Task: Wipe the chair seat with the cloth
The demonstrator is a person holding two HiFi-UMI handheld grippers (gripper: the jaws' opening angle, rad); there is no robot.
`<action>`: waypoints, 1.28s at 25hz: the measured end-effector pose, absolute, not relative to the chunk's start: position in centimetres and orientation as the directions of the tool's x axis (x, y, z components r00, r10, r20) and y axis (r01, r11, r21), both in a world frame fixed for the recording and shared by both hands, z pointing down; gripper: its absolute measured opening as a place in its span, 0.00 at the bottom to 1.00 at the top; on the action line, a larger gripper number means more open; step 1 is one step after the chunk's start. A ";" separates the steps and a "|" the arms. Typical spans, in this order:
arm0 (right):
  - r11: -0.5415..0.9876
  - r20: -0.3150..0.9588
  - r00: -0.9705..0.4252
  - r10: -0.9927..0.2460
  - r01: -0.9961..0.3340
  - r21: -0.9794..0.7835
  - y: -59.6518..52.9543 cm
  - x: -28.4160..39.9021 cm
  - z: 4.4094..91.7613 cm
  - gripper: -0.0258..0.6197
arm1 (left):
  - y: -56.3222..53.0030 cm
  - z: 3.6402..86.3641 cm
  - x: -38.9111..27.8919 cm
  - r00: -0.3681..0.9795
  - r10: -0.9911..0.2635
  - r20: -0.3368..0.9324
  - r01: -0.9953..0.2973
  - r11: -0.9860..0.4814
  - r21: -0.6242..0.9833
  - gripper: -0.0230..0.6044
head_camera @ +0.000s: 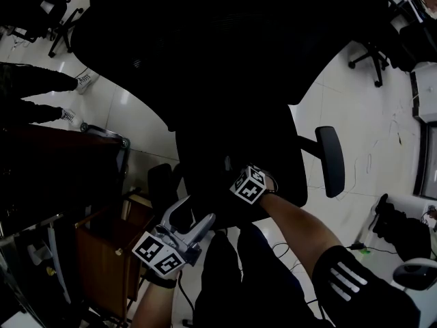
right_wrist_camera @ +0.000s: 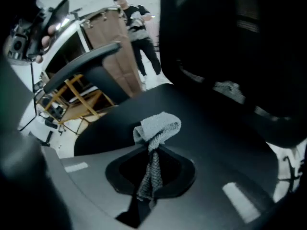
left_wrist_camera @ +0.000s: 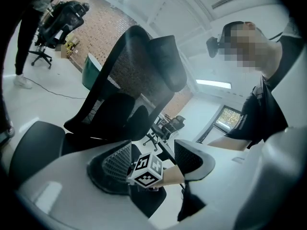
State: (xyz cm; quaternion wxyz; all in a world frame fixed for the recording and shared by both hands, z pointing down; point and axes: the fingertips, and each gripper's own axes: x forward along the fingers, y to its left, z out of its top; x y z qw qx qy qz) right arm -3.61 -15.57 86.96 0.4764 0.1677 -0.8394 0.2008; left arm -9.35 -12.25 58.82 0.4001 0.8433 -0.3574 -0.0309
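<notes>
Head view, looking steeply down, very dark: a black office chair (head_camera: 225, 67) fills the middle and stands on a pale tiled floor (head_camera: 369, 135). The right gripper (head_camera: 244, 180) reaches over the near part of the chair seat (head_camera: 280, 162). Its jaws are lost in the darkness here. The left gripper (head_camera: 193, 219) is nearer and to the left, just off the seat's near-left edge. An armrest (head_camera: 330, 159) juts out on the right. A brown wooden cabinet (head_camera: 102, 251) stands at near left.

Left gripper view: this gripper's jaws stand wide apart, released, with nothing held. Seen through the gap, farther off, are the right gripper's marker cube (left_wrist_camera: 146, 170) and a bare forearm (left_wrist_camera: 175, 175). Beyond them the chair's mesh backrest (left_wrist_camera: 127, 75) rises at a slant.

Right gripper view: the jaws are clenched on a grey cloth (right_wrist_camera: 157, 126). A thin strip of it runs between them, and a loose bunch sticks out past the tips. The bunch sits over the black seat (whether it actually touches cannot be told). At far left are the other armrest (right_wrist_camera: 91, 56) and the cabinet, with a person (right_wrist_camera: 136, 23) standing beyond.
</notes>
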 end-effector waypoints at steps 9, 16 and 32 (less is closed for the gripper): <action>0.911 0.891 -0.452 0.045 -0.347 -0.222 -8.4 -6.3 90.3 0.08 | -10.7 59.6 -9.4 0.742 -0.624 0.245 -0.579 -0.412 0.703 0.52; 0.844 0.949 -0.315 -0.016 -0.513 -0.156 -8.9 9.6 91.5 0.08 | -10.1 58.9 -9.2 0.751 -0.621 0.225 -0.564 -0.425 0.708 0.52; 0.905 0.830 -0.552 0.078 -0.309 -0.291 -1.7 -9.5 86.7 0.08 | -8.2 58.9 -11.0 0.743 -0.626 0.237 -0.573 -0.413 0.707 0.52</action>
